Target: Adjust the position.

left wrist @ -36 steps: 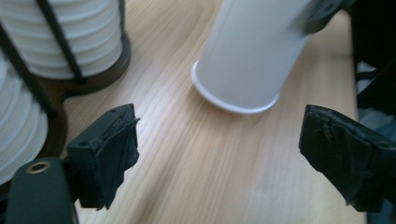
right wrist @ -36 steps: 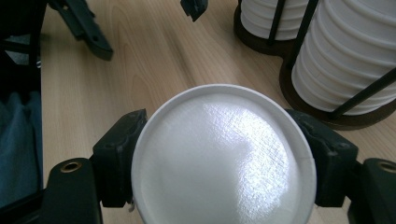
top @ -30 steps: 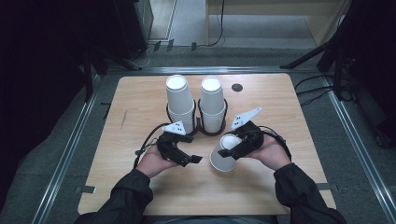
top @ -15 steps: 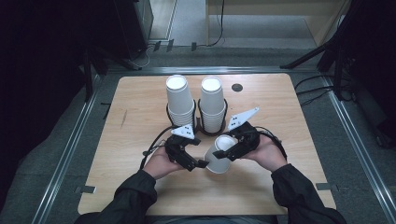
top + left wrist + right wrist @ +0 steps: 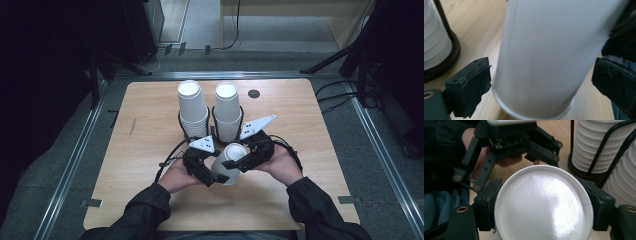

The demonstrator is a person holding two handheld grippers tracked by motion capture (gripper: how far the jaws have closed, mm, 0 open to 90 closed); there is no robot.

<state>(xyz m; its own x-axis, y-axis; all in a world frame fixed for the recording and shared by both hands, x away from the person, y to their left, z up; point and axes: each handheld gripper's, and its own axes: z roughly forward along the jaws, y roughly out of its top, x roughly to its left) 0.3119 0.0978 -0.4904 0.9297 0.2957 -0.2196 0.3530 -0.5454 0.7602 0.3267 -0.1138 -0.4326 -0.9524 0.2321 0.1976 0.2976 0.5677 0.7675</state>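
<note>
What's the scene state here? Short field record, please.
held item: white paper cup, upside down and tilted, base up
right gripper: fingers clamp the cup near its base
left gripper: fingers either side of the cup near its rim, gaps visible
stacks: two cup stacks, upside down, in black wire holders
surface: wooden table

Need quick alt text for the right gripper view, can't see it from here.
The right gripper is clamped on an upside-down white paper cup, its flat bottom facing the camera. Beyond it the left gripper reaches in over the wooden table, with ribbed cup stacks in black wire holders at right.
</note>
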